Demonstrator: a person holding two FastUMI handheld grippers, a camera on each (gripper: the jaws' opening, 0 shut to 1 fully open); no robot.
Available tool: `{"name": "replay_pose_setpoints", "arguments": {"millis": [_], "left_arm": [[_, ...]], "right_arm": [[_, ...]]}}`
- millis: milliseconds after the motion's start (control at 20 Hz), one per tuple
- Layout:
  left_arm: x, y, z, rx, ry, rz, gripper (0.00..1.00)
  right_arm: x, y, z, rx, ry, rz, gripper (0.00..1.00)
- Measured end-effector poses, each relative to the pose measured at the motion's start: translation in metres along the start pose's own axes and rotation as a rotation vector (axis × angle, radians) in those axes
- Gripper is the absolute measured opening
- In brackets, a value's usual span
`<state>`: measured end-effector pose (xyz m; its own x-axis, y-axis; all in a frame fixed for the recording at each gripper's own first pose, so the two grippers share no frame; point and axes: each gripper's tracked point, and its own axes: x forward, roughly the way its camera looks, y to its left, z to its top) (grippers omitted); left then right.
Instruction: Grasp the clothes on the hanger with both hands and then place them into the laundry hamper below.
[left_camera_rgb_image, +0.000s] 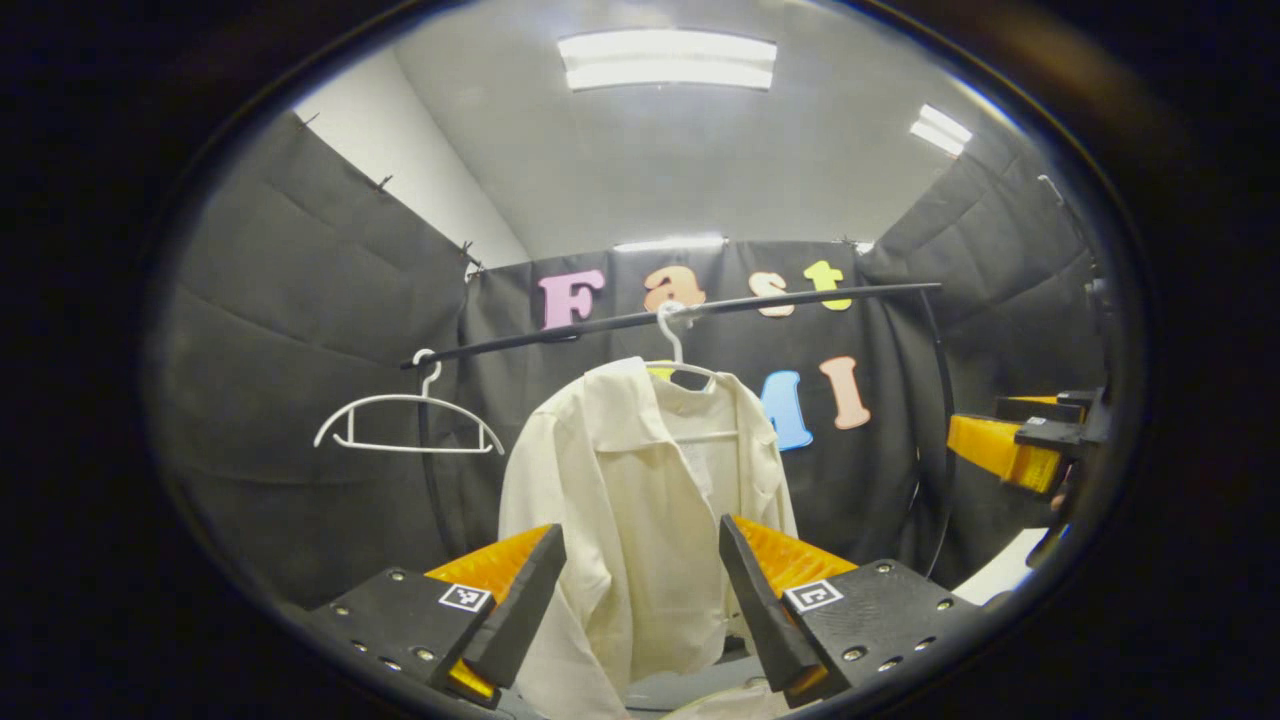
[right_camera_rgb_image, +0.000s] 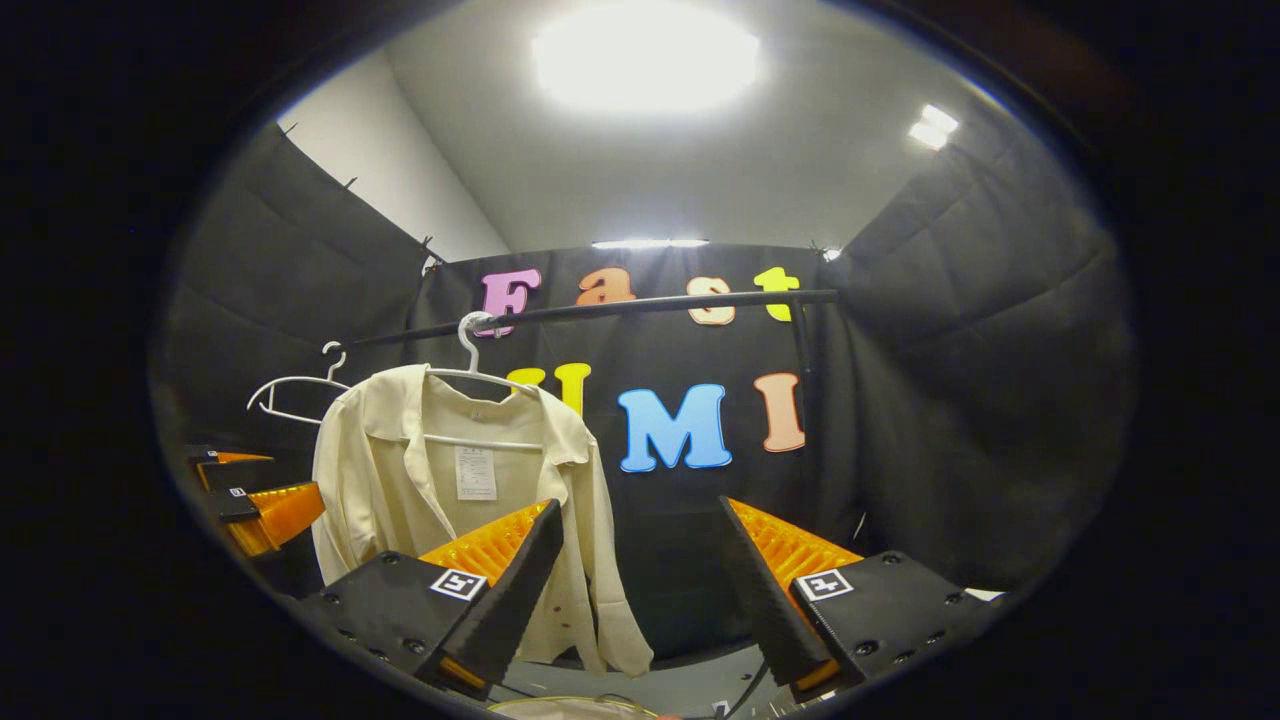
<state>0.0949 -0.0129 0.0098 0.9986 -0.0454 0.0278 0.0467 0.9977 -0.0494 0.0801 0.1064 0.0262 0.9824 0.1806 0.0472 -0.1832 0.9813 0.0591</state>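
Observation:
A cream shirt (left_camera_rgb_image: 640, 500) hangs open on a white hanger (left_camera_rgb_image: 675, 345) from a black rail (left_camera_rgb_image: 700, 308). My left gripper (left_camera_rgb_image: 640, 590) is open in front of the shirt's lower half, short of it, fingers apart with the cloth seen between them. In the right gripper view the same shirt (right_camera_rgb_image: 420, 470) hangs left of centre, and my right gripper (right_camera_rgb_image: 640, 585) is open to the right of it with nothing between its fingers. The left gripper (right_camera_rgb_image: 255, 500) shows at that view's left edge, and the right gripper (left_camera_rgb_image: 1020, 445) at the other view's right edge.
An empty white hanger (left_camera_rgb_image: 405, 420) hangs further left on the rail (right_camera_rgb_image: 600, 308). A black upright post (right_camera_rgb_image: 805, 400) carries the rail's right end. A pale rim (right_camera_rgb_image: 570, 708) shows at the bottom edge below the shirt.

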Motion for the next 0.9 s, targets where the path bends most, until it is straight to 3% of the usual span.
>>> {"name": "replay_pose_setpoints", "arguments": {"millis": [300,900], "left_arm": [[0.048,-0.03,0.005,0.017,-0.012,0.046,0.89],[0.134,-0.038,-0.019,0.05,0.046,0.16,0.89]], "right_arm": [[0.058,0.009,-0.009,0.043,0.014,0.115,0.96],[0.149,0.045,-0.032,0.114,0.054,0.342,0.96]]}}
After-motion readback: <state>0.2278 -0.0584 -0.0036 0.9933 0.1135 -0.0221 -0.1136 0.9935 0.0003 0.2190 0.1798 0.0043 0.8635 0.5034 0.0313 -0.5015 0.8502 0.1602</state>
